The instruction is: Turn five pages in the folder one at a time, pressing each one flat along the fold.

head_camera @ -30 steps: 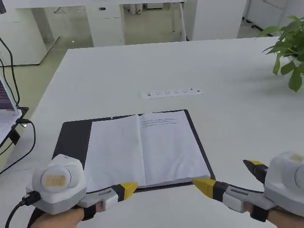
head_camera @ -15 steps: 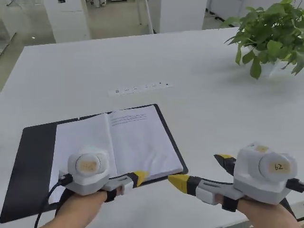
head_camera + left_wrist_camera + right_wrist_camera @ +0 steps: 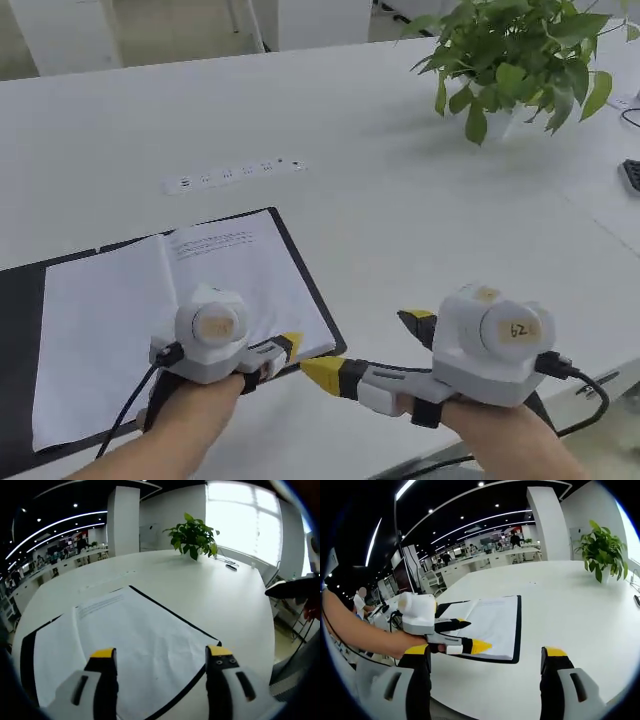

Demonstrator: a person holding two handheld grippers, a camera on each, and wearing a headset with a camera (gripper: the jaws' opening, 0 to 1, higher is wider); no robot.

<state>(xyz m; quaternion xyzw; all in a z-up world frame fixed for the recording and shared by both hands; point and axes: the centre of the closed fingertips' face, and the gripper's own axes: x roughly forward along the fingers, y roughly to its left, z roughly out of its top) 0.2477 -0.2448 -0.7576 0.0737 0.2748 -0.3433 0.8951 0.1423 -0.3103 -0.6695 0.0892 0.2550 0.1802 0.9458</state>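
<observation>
Open folder (image 3: 18, 340); beyond it power strip (image 3: 235, 172), potted plant (image 3: 520, 55)

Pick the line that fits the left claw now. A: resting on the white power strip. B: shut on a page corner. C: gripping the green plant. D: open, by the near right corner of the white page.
D: in the left gripper view the left claw has its yellow-tipped jaws apart, holding nothing, over the white right-hand page near the corner of the open black folder.

Matt paper pages (image 3: 110, 310), smooth (plastic-looking) black folder cover (image 3: 18, 340) — matt white table (image 3: 420, 200).
</observation>
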